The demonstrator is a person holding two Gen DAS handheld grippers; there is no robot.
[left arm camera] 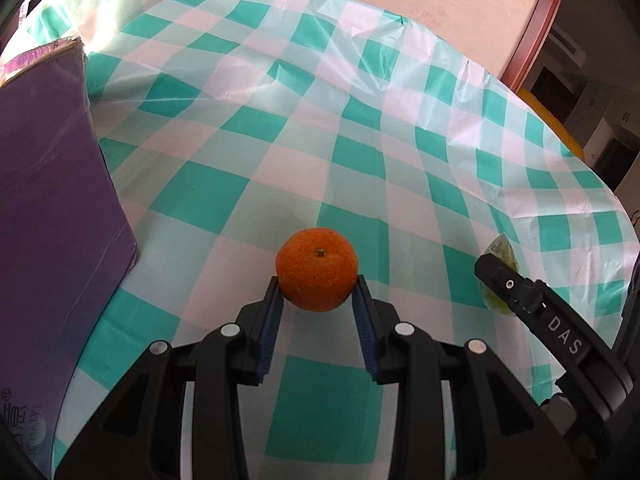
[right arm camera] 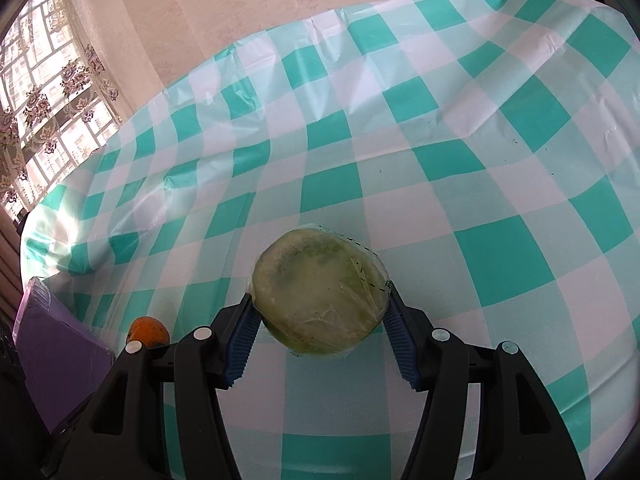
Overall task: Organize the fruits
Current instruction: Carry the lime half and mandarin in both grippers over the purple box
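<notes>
An orange (left arm camera: pixel 317 269) is clamped between the blue ribbed pads (left arm camera: pixel 272 320) of the left gripper (left arm camera: pixel 318 286). The jaws are drawn in close, and the fruit is pinched at its lower sides near the fingertips, so that most of it stands out beyond the tips with its stem dimple turned toward the camera. It is carried clear above the green-and-white checked tablecloth (left arm camera: pixel 360 152). To the left of these jaws a purple box (left arm camera: pixel 52 184) is seen, well apart from the fruit.

A pale green fruit wrapped in clear plastic film (right arm camera: pixel 320 296) is held by the right gripper (right arm camera: pixel 320 304). Its jaws are set about halfway apart, and their blue pads (right arm camera: pixel 400 336) are pressed against the two sides of the wrapped fruit, which fills the gap between them and bulges forward past the tips. Loose film with a dashed printed line is seen at the fruit's upper right.

In the right wrist view, the orange is glimpsed low at the left, beside the purple box. In the left wrist view, one finger of the right gripper and a sliver of the green fruit are seen at the right edge.
</notes>
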